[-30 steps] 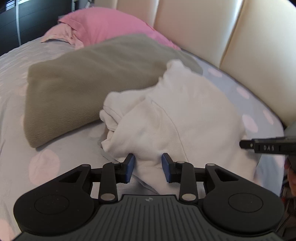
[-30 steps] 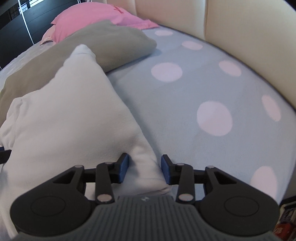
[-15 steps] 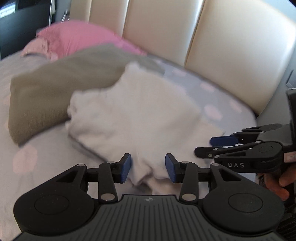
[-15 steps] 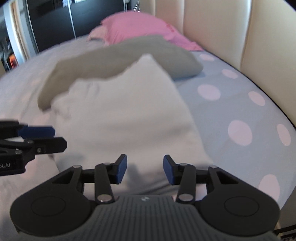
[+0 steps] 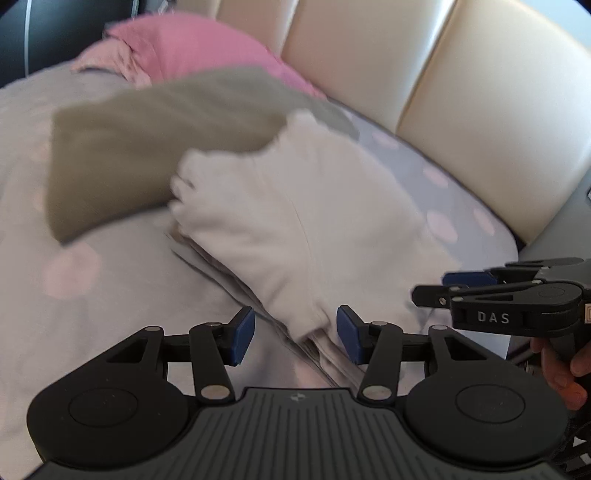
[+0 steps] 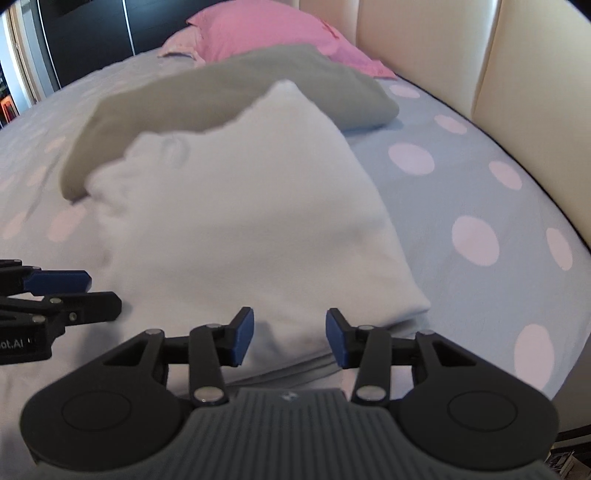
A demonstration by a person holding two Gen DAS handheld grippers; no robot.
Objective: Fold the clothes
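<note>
A folded white garment (image 5: 306, 210) lies on the polka-dot bed sheet (image 5: 92, 288); it also shows in the right wrist view (image 6: 243, 221). My left gripper (image 5: 295, 334) is open and empty, its blue pads on either side of the garment's near corner without clamping it. My right gripper (image 6: 290, 338) is open and empty just above the garment's near edge. The right gripper also shows at the right of the left wrist view (image 5: 447, 286), and the left gripper at the left of the right wrist view (image 6: 92, 291).
A folded olive-grey garment (image 6: 229, 92) lies behind the white one, partly under its far corner. A pink pillow (image 6: 266, 26) sits at the back. A cream padded headboard (image 6: 517, 74) runs along the right. The bed edge is at the lower right (image 6: 554, 369).
Both grippers have let go of the white garment's near edge, opened and pulled back and up. The garment now lies flat and folded on the sheet.
</note>
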